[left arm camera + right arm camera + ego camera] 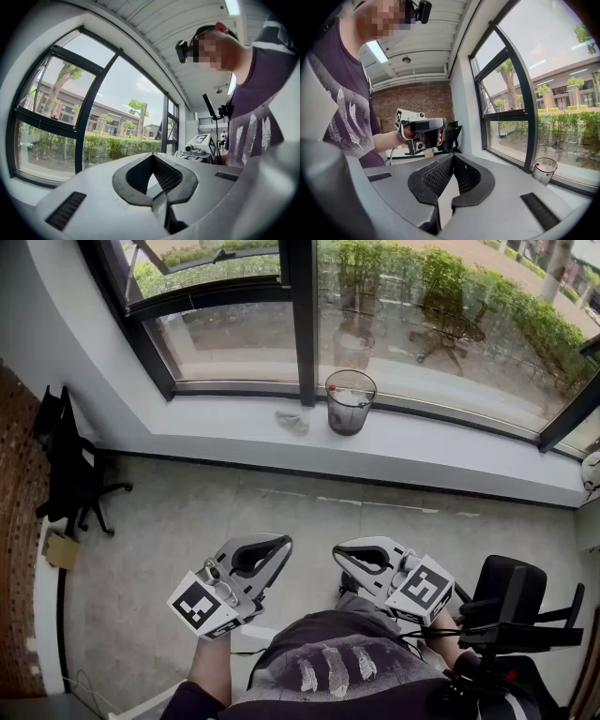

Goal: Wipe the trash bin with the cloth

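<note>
A small see-through trash bin [350, 401] stands on the white windowsill [225, 432], and in the right gripper view the bin [544, 171] shows at the far right. A crumpled pale cloth [292, 421] lies on the sill just left of the bin. Both grippers are held low, close to the person's body and far from the sill. My left gripper [280, 547] is shut and holds nothing, as its own view confirms at the left gripper [152, 158]. My right gripper [341, 555] is likewise shut and holds nothing, seen again at the right gripper [452, 159].
A black office chair [70, 474] stands at the left wall beside a small cardboard box [61, 547]. Another black chair [511, 606] sits at the lower right. Grey floor [281, 512] lies between the person and the sill. Dark window frames [302, 315] rise behind the bin.
</note>
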`<state>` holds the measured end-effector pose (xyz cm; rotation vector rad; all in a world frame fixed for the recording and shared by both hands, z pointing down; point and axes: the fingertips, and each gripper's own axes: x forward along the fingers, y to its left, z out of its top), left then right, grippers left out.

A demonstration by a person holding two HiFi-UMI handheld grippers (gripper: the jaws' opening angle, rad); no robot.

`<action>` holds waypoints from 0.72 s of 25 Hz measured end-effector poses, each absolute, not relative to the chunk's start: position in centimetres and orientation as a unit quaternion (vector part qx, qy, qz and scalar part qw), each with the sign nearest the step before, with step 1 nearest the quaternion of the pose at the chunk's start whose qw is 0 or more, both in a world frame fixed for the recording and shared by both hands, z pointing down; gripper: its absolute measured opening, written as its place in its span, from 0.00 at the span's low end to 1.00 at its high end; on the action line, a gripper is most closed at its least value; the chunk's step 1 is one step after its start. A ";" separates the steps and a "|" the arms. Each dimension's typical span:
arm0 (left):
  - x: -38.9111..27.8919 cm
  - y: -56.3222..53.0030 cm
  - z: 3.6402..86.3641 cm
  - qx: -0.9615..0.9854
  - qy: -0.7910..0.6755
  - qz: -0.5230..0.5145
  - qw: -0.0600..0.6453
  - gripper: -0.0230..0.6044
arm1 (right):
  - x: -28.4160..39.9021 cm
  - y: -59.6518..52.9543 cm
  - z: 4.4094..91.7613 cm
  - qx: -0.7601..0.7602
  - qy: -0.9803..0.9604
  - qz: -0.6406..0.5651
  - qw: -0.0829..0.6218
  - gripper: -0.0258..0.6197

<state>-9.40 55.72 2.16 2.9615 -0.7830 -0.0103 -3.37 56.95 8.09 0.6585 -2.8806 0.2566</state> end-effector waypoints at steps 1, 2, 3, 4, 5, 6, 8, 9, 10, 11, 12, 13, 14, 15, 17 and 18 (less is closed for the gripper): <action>-7.4 54.7 2.4 0.967 -0.253 0.003 0.035 0.02 | -1.5 55.8 8.3 0.221 -0.967 0.094 0.085 0.04; -5.5 53.6 2.6 0.967 -0.251 0.010 0.032 0.02 | 0.3 54.6 8.6 0.221 -0.966 0.102 0.084 0.04; -3.7 52.4 2.8 0.968 -0.249 0.018 0.031 0.02 | 2.1 53.4 9.0 0.221 -0.965 0.109 0.083 0.04; -2.0 51.3 3.0 0.968 -0.248 0.026 0.034 0.02 | 3.7 52.2 9.4 0.223 -0.964 0.116 0.084 0.04; -0.5 50.2 3.1 0.968 -0.248 0.033 0.037 0.02 | 5.2 51.1 9.9 0.224 -0.963 0.123 0.083 0.04; 0.9 49.3 3.1 0.968 -0.246 0.036 0.039 0.02 | 6.5 50.2 10.4 0.223 -0.962 0.131 0.083 0.04; 3.3 48.0 3.2 0.969 -0.240 0.042 0.037 0.02 | 8.6 48.8 11.1 0.213 -0.963 0.141 0.082 0.04; 4.3 47.5 3.5 0.969 -0.241 0.050 0.038 0.02 | 9.4 48.2 11.3 0.208 -0.964 0.143 0.082 0.04; 5.2 46.9 3.9 0.967 -0.243 0.061 0.038 0.02 | 10.3 47.4 11.6 0.206 -0.964 0.143 0.083 0.04; 6.1 46.3 4.4 0.966 -0.245 0.073 0.036 0.02 | 11.1 46.7 11.9 0.207 -0.964 0.140 0.086 0.04; 6.9 45.8 4.8 0.965 -0.247 0.085 0.033 0.02 | 11.9 46.0 12.2 0.211 -0.964 0.136 0.089 0.04; 7.6 45.3 5.0 0.964 -0.246 0.096 0.030 0.02 | 12.7 45.4 12.5 0.216 -0.963 0.133 0.093 0.04; 8.2 44.8 5.2 0.963 -0.246 0.104 0.028 0.02 | 13.3 45.0 12.5 0.218 -0.962 0.131 0.095 0.04; 8.6 44.2 5.3 0.963 -0.246 0.108 0.027 0.02 | 13.8 44.6 12.5 0.219 -0.962 0.131 0.095 0.04; 9.1 42.6 5.3 0.962 -0.247 0.112 0.024 0.02 | 14.8 43.7 12.8 0.222 -0.960 0.138 0.097 0.04; 9.3 41.8 5.4 0.962 -0.247 0.113 0.021 0.02 | 15.2 43.2 13.1 0.226 -0.959 0.141 0.100 0.04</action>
